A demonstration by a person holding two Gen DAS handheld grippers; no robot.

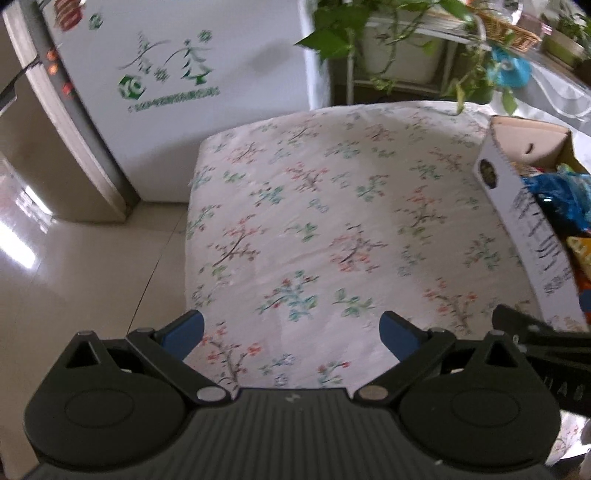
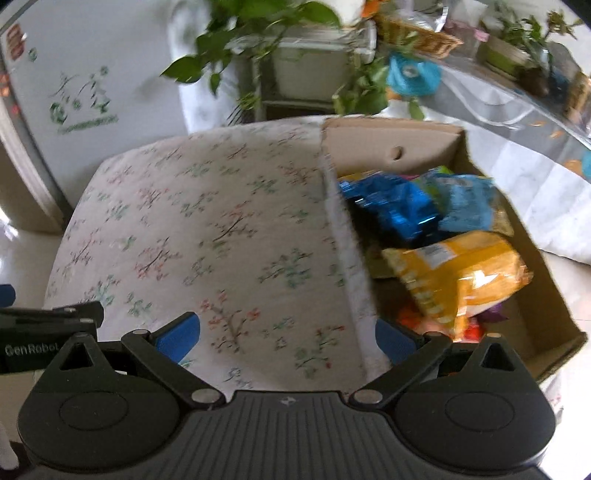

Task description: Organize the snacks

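A cardboard box [image 2: 546, 295] stands on the right side of a table with a floral cloth [image 2: 207, 229]. Inside it lie a yellow snack bag [image 2: 461, 277], a dark blue bag [image 2: 391, 210], a light blue bag [image 2: 469, 203] and other packets underneath. My right gripper [image 2: 288, 338] hovers open over the near part of the cloth, its right finger by the box's left wall. In the left wrist view the box [image 1: 532, 229] sits at the right edge with snacks [image 1: 561, 199] showing. My left gripper [image 1: 291, 332] is open above the cloth [image 1: 314, 221], holding nothing.
A white fridge [image 1: 177, 81] stands behind the table on the left. Potted plants [image 2: 258, 33] and a wicker basket [image 2: 417, 33] sit on a shelf at the back. Tiled floor [image 1: 74, 280] lies left of the table. The other gripper's body [image 2: 48, 332] shows at the left edge.
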